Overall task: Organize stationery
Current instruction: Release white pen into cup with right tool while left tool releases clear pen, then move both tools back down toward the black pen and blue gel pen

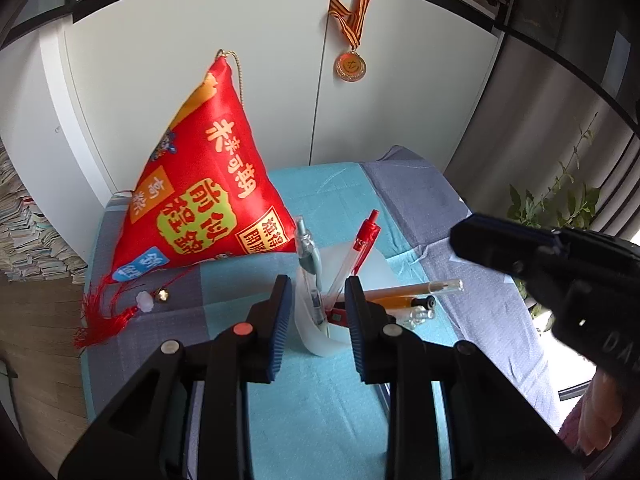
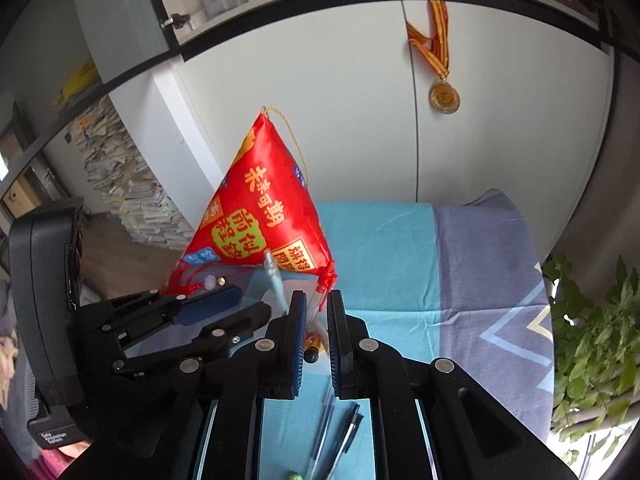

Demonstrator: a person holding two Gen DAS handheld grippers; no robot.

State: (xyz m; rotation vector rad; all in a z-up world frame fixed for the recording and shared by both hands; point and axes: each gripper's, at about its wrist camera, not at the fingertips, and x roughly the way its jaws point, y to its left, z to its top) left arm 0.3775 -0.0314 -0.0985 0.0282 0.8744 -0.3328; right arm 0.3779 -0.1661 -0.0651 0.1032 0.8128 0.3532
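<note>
So the left gripper (image 1: pixel 316 312) has its jaws apart on either side of the white cup (image 1: pixel 320 340), not pinching it. A red pen (image 1: pixel 360 252) and a grey pen (image 1: pixel 307 252) stand in the cup. An orange pen (image 1: pixel 400 292) lies just right of it. The right gripper (image 2: pixel 317 320) is closed with nothing clearly in it, and two dark pens (image 2: pixel 340 436) lie on the blue cloth (image 2: pixel 380 260) under it. The red pillow (image 1: pixel 200 200) crowds the left; the right side is open cloth.
</note>
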